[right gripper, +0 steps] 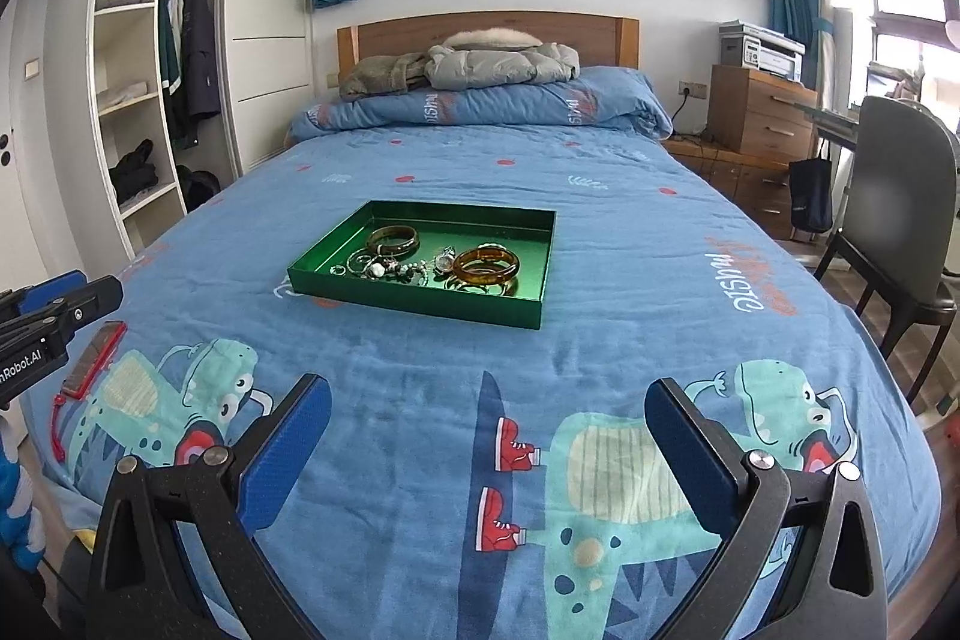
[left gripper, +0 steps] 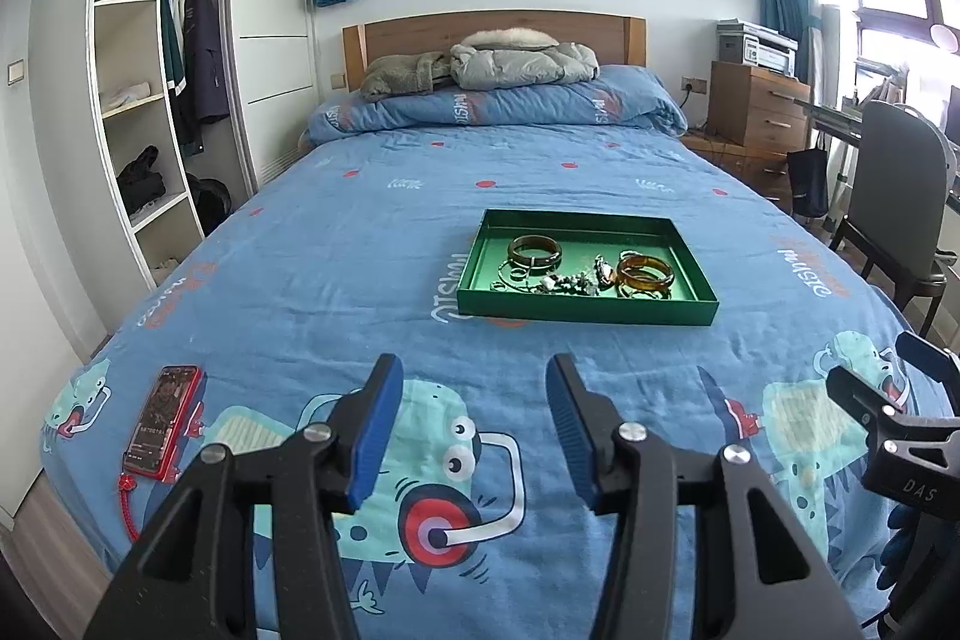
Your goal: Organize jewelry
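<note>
- We are holding the left hand-held gripper (left gripper: 474, 424) low over the foot of the bed (left gripper: 360, 280), with its blue pads spread wide and nothing lying between them.
- We are holding the right hand-held gripper (right gripper: 489, 451) beside it, with its jaws standing even wider and likewise gripping nothing.
- The green tray (left gripper: 480, 292) is lying flat on the blue bedspread, well ahead of both hand-held grippers and apart from them.
- In the left wrist view the green tray is sitting ahead and slightly to the right of the left hand-held gripper; in the right wrist view it (right gripper: 336, 253) is sitting ahead and to the left.
- A dark bangle (left gripper: 535, 251) is resting in the tray toward its left side, and an amber bangle (left gripper: 645, 273) is resting toward its right side.
- Between the two bangles a tangle of small pieces (left gripper: 555, 280), rings and beaded items, is lying on the tray floor; we cannot tell the single pieces apart.
- Both hand-held grippers are pointing forward and tilting downward toward the bedspread, side by side, with neither touching the fabric as far as we are seeing.
- A red phone (left gripper: 161, 421) is lying face up on the bedspread to the left of the left hand-held gripper.
</note>
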A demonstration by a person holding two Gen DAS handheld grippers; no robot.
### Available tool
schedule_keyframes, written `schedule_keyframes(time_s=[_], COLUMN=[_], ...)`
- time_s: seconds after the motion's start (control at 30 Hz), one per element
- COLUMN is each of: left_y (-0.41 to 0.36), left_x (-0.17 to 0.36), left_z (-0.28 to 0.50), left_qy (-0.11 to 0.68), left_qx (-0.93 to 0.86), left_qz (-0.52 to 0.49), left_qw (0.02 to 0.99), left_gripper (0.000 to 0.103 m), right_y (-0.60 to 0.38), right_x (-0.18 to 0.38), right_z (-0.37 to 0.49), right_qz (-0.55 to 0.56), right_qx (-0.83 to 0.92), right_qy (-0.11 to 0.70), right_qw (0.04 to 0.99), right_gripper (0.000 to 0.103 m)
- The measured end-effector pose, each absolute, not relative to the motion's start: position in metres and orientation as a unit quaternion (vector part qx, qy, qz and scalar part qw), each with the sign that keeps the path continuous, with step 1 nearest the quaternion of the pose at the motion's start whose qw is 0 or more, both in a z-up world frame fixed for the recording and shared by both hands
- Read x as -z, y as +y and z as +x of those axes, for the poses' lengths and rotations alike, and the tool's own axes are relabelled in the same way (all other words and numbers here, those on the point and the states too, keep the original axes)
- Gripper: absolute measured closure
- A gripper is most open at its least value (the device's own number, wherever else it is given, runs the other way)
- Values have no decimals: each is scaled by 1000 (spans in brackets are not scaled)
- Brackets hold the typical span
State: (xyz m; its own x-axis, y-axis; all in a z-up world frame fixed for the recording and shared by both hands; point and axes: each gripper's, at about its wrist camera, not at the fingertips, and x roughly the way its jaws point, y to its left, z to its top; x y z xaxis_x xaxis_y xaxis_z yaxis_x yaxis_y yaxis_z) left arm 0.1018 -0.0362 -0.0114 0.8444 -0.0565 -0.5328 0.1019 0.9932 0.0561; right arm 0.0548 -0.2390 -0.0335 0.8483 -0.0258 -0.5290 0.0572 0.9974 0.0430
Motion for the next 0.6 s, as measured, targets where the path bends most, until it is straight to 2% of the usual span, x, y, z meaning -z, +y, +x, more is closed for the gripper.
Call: schedule_keyframes(time_s=[0.6], left_y=[-52], left_x=[20], left_z=[111], left_qy=[283], left_qx=[29], left_qz=[54], left_qw=[957], left_gripper=[52], right_y=[-285], right_x=[39], right_z=[67], right_qz=[39], right_qx=[51], right_qy=[276], right_qw=[959], right_gripper=[0])
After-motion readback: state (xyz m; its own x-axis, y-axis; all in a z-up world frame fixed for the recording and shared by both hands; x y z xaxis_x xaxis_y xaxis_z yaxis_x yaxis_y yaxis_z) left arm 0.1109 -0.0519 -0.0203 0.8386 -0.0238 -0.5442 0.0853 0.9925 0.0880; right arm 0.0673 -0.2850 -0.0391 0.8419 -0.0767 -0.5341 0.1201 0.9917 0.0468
